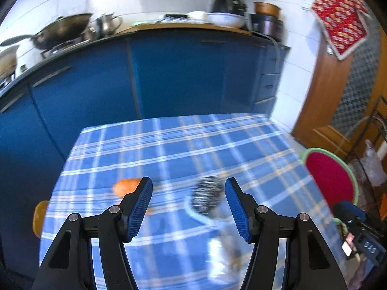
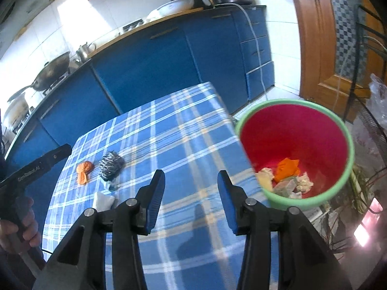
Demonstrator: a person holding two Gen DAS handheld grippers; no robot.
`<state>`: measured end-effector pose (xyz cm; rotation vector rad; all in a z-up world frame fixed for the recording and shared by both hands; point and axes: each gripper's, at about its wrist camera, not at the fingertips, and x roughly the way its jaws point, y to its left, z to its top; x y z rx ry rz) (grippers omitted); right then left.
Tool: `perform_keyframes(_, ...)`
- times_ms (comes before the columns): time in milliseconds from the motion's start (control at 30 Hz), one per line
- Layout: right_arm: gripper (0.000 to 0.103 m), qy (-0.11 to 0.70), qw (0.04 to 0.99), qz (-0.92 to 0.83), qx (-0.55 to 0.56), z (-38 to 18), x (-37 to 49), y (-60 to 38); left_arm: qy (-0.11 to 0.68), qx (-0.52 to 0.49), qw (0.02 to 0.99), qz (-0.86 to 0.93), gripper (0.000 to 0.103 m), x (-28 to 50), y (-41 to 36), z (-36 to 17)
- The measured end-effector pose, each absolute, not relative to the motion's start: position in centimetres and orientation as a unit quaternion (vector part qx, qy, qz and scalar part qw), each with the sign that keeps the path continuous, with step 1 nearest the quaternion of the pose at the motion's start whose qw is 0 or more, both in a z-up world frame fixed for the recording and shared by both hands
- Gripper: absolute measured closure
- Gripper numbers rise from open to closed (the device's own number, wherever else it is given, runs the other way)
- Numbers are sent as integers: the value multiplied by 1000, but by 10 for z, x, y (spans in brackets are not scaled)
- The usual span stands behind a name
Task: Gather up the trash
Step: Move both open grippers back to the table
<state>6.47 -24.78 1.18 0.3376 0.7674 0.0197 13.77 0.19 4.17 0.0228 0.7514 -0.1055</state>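
Note:
My left gripper [image 1: 189, 181] hovers open over the blue checked table [image 1: 169, 142]; nothing is between its pads. Beyond its fingers lies a dark, shiny scrubber ball [image 1: 206, 197], with a blurred clear wrapper [image 1: 222, 249] nearer me and an orange peel [image 1: 127, 186] to the left. The right wrist view shows the same peel [image 2: 84, 171], scrubber ball [image 2: 111, 165] and wrapper [image 2: 104, 200] at the table's left side. My right gripper [image 2: 191, 172] is open and empty above the cloth, left of the green-rimmed red bin [image 2: 293, 130]. The bin holds orange peel and crumpled scraps.
Blue kitchen cabinets [image 1: 169, 72] with a wok and pots on top stand behind the table. A wooden door [image 2: 321, 48] and a metal rack stand to the right. A hand [image 2: 14, 227] holds the other tool at the left edge. The bin [image 1: 331, 176] stands off the table's right edge.

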Motion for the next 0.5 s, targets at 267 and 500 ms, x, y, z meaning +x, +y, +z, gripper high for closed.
perform_keyframes(267, 54, 398, 904, 40, 151, 2, 98, -204, 405, -12, 914, -2, 39, 170, 52, 7)
perform_keyframes(500, 52, 415, 898, 59, 136, -5, 126, -170, 435, -30, 900, 9, 39, 196, 71, -28)
